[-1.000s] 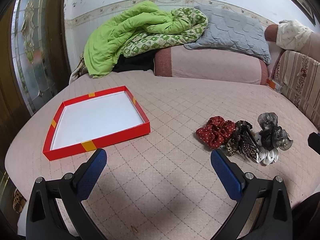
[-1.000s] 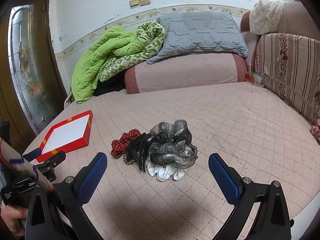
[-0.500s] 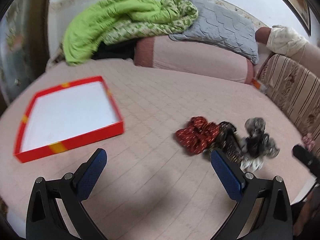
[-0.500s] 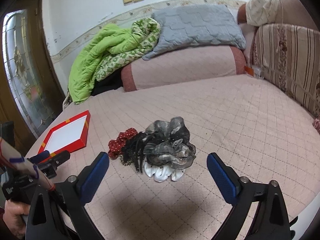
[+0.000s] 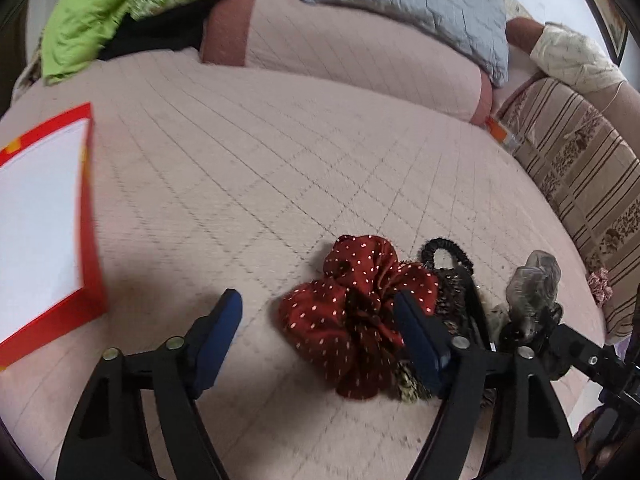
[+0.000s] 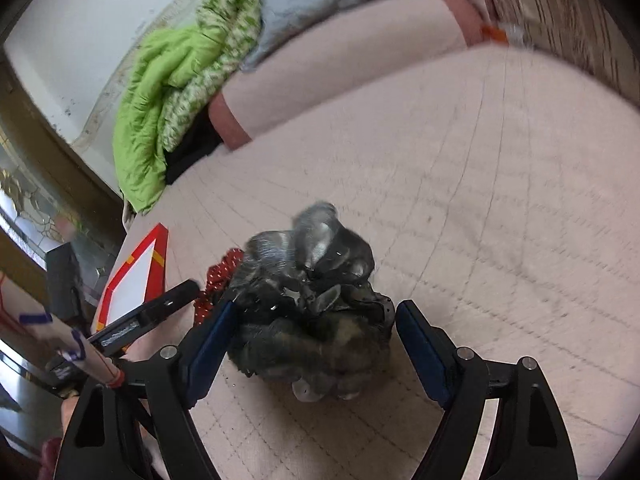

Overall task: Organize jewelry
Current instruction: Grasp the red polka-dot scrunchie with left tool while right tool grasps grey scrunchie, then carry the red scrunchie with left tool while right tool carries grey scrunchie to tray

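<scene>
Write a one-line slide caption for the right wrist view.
Open right gripper straddles the grey scrunchie on the pink quilted bed, red tray off to the left.

A pink quilted bed (image 5: pixel 280 152) fills the room, with a green blanket (image 6: pixel 160 92) heaped by the white wall (image 6: pixel 80 12).

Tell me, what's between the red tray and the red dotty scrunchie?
Only bare pink quilt between the tray and the scrunchie, seen in the left wrist view.

Light: soft, even daylight, source unclear.
Shadows: faint, under the red scrunchie (image 5: pixel 352 320).
Blur: right wrist view smeared, the grey scrunchie (image 6: pixel 312 300) perhaps mid-motion.
Edges: heavy fisheye bending, dark corners.
</scene>
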`<state>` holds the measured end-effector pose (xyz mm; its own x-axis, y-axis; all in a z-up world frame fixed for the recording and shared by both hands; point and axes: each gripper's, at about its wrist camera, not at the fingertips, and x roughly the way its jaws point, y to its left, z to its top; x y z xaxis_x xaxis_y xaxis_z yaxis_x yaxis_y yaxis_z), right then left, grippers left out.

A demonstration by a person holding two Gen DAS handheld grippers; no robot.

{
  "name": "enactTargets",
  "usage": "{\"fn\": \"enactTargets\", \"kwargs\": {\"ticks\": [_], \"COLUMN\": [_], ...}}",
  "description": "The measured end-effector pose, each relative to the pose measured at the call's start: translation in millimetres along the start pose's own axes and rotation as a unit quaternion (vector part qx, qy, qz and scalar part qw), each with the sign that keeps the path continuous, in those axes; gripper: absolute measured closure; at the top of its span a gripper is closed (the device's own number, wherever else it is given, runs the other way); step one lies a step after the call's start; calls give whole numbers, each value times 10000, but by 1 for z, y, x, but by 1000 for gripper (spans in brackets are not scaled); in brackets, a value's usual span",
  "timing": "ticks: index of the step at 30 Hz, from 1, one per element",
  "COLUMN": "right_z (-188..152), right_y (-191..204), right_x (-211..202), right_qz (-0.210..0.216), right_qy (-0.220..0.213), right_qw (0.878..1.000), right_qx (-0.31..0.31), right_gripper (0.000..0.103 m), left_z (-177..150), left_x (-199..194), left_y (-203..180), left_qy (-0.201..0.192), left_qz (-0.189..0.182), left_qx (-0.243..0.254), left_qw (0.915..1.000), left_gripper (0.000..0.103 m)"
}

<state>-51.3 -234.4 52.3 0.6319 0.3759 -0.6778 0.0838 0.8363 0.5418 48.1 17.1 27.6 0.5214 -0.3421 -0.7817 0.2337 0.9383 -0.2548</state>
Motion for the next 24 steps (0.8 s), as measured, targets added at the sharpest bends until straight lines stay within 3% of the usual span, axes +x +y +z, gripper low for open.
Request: {"fn": "enactTargets", "kwargs": {"ticks": [2,4,5,14,24], "right_z": [-1,-1,-1,3,2], "right_y": [-4,-4,-4,11,23], "right_x": [9,5,3,-41,-46], "right_qz": [-38,-100,-104,-12,122], "right_qy": [182,97,30,-1053,-1173], "right_qw": [9998,9999,9999,9936,9917], "right_qx": [39,-3,-26,-399,-506], "right_gripper": [64,77,81,84,84], "left_z": [-1,-2,-1,1,-1], "left_x": [15,14,13,-27,-57], "left_y": [-2,-3,-5,-12,-12], "left_qy": [233,134,109,-754,-1152], "left_qz": [-95,-91,-238,-263,86], "left_qx": [70,151,203,348,509], "left_qw": [9997,9998,9995,9962,9920], "left_gripper": [65,76,94,95,95]}}
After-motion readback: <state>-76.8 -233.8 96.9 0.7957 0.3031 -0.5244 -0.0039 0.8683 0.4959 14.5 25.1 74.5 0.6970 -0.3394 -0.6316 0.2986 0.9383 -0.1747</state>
